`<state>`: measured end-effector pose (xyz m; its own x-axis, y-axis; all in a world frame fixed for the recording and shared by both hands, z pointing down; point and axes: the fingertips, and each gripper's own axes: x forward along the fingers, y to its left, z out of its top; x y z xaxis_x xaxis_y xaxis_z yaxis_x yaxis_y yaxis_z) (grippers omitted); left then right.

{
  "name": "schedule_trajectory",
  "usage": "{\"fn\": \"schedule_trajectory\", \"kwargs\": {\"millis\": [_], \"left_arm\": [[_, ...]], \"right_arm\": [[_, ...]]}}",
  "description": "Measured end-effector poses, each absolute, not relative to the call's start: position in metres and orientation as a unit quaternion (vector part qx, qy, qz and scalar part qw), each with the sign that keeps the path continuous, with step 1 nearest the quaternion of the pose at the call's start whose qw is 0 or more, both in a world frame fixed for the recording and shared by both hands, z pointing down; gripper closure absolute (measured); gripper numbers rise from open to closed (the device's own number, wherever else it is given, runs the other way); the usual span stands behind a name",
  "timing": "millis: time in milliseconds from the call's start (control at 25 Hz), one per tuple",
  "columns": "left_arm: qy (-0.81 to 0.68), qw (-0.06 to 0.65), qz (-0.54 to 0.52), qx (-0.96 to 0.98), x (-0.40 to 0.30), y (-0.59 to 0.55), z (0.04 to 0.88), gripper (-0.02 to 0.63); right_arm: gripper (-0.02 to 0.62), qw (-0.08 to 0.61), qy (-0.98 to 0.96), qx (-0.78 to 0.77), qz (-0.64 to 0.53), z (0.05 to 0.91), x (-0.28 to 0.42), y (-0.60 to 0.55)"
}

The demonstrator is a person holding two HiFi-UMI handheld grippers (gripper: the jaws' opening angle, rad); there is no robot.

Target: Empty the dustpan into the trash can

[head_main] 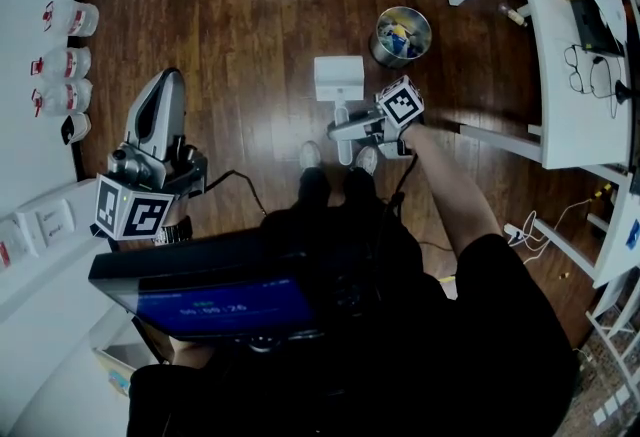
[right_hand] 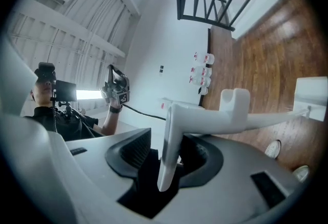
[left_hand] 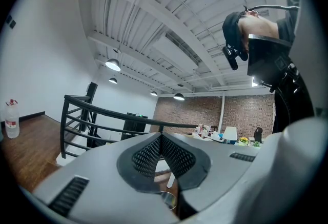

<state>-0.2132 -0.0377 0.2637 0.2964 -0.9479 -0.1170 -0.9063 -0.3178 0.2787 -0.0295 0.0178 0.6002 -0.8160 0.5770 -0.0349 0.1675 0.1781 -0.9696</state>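
- White dustpan [head_main: 338, 77] sits with its pan on the wooden floor [head_main: 250, 45], just beside the trash can [head_main: 404, 10] on the person's side of it. Its long handle [right_hand: 169, 136] runs back from the can toward the person's feet.
- Right gripper [head_main: 345, 129] has its jaws well apart. The handle's end stands between the pads with a dark gap on one side, so it looks loose rather than clamped.
- The metal can already holds some yellow and blue rubbish. I cannot tell whether the pan has anything in it.
- If tipping is yet to come, I would close squarely on the handle near its end first. A loose hold would let the long pan swing or roll.
- Then lift the pan's lip over the can's rim before rolling the wrist, and pour slowly into the middle.
- The can is small and light-looking, so avoid knocking its wall with the pan.
- The right arm reaches forward and down on the near side of the can, with the gripper about level and lying across the handle.
- Left gripper [left_hand: 160, 141] is closed on nothing. It is held up well apart from the can, pointing slightly upward and idle.
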Motion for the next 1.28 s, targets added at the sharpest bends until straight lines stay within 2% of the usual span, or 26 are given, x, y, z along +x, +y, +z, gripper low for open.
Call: {"fn": "schedule_trajectory", "kwargs": {"millis": [440, 920, 1280], "left_arm": [[-0.576, 0.080, -0.136, 0.802, -0.217, -0.035, 0.263, 0.604], [-0.573, 0.079, -0.139, 0.804, -0.216, -0.029, 0.263, 0.604], [-0.550, 0.079, -0.153, 0.817, -0.209, -0.030, 0.263, 0.604]], "right_arm": [[0.424, 0.210, -0.733, -0.248, 0.597, 0.613, -0.017, 0.037], [0.417, 0.213, -0.744, -0.202, 0.600, 0.619, 0.003, 0.031], [0.417, 0.165, -0.796, -0.097, 0.575, 0.596, 0.039, -0.009]]}}
